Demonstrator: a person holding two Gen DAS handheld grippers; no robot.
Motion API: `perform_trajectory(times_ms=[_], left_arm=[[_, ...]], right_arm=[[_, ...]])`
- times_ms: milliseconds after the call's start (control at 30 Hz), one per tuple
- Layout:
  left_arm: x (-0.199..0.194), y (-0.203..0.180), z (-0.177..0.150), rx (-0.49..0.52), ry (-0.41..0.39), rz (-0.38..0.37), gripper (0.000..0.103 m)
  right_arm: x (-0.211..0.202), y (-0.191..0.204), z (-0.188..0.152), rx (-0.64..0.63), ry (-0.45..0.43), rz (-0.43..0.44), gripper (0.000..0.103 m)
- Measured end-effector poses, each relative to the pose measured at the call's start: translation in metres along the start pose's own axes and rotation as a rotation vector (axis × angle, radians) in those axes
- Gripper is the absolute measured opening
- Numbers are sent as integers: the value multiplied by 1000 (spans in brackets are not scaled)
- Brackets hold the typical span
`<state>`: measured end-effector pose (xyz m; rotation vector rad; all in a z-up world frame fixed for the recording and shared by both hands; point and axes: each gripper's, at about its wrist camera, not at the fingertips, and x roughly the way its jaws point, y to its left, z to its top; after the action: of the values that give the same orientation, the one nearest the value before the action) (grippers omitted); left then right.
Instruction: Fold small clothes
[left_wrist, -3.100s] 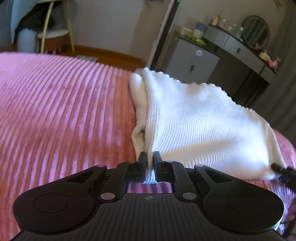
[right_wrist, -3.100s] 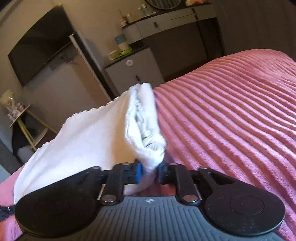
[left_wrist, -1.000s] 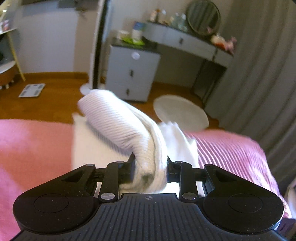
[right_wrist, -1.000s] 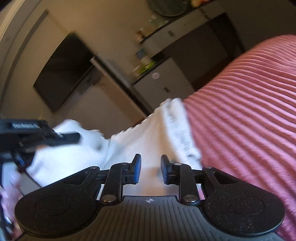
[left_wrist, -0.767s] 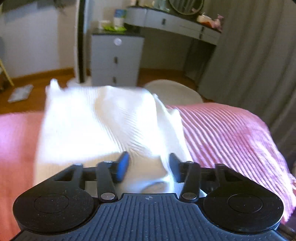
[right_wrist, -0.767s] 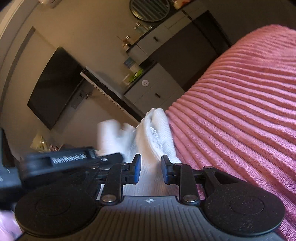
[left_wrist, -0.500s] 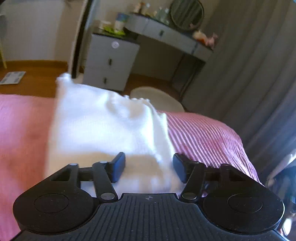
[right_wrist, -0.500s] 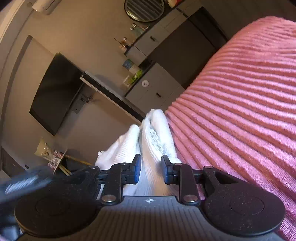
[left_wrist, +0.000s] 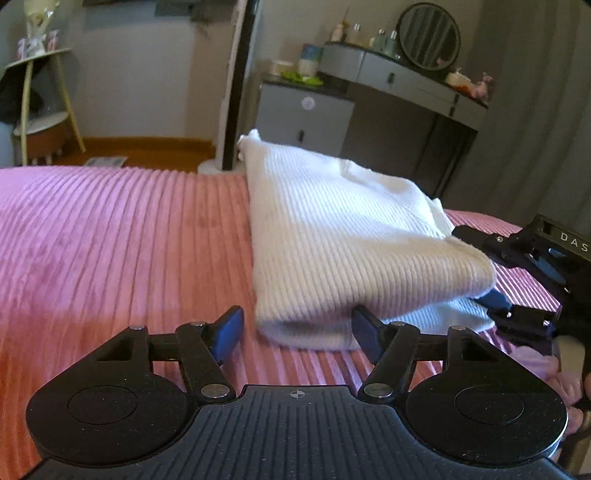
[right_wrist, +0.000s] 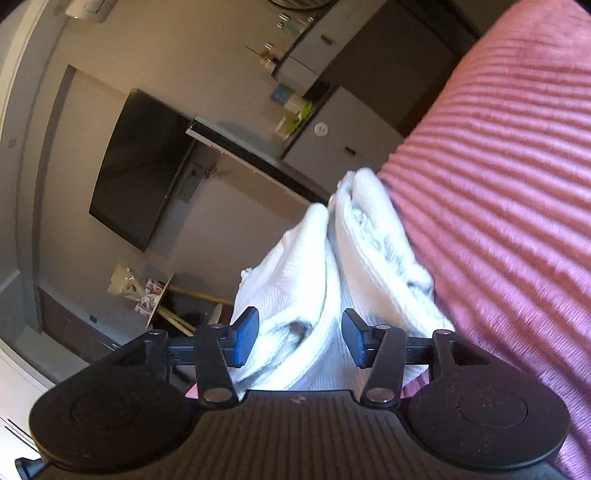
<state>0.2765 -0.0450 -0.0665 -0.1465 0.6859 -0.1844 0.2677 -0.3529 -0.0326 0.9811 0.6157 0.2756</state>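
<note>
Both grippers stand with jaws parted over a folded white ribbed knit garment (left_wrist: 343, 236) on a bed. Seen from its own camera, the left gripper (left_wrist: 297, 328) has just been opening and now gapes wide, its blue-padded fingers (left_wrist: 231, 332) straddling the near folded corner of the garment; the left pad sits clear of the cloth, and the right finger's tip is just at the fold's lower edge, with no squeeze visible. At the right edge of the same view, the right gripper (left_wrist: 476, 269) reaches in from the side, one finger lying over the garment's far corner and the other beneath it. From the right wrist camera, tilted hard to one side, the right gripper (right_wrist: 299, 341) has also just been opening: its jaws are about half parted, layers of the white knit bunched between them and brushing the left pad, with a visible gap before the other. The garment lies flat in a doubled rectangle on a pink ribbed bedspread (left_wrist: 110, 236). Beyond the bed stand a grey drawer cabinet (left_wrist: 304, 118), a grey dressing table (left_wrist: 399, 79) with a round mirror (left_wrist: 430, 37), and grey curtains (left_wrist: 535, 110). A wall-mounted television (right_wrist: 142, 168) shows in the right wrist view.
</note>
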Motion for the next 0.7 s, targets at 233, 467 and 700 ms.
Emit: perform_trajectory(times_ms=[233, 467, 700], left_arm=[[15, 22, -5, -86, 12, -43, 71], [10, 29, -8, -112, 13, -91, 70], [5, 45, -9, -215, 17, -119, 66]], right_arm=[[16, -5, 8, 88, 37, 39, 59], [50, 23, 31, 16, 151, -37, 72], [60, 27, 48, 27, 165, -118, 72]])
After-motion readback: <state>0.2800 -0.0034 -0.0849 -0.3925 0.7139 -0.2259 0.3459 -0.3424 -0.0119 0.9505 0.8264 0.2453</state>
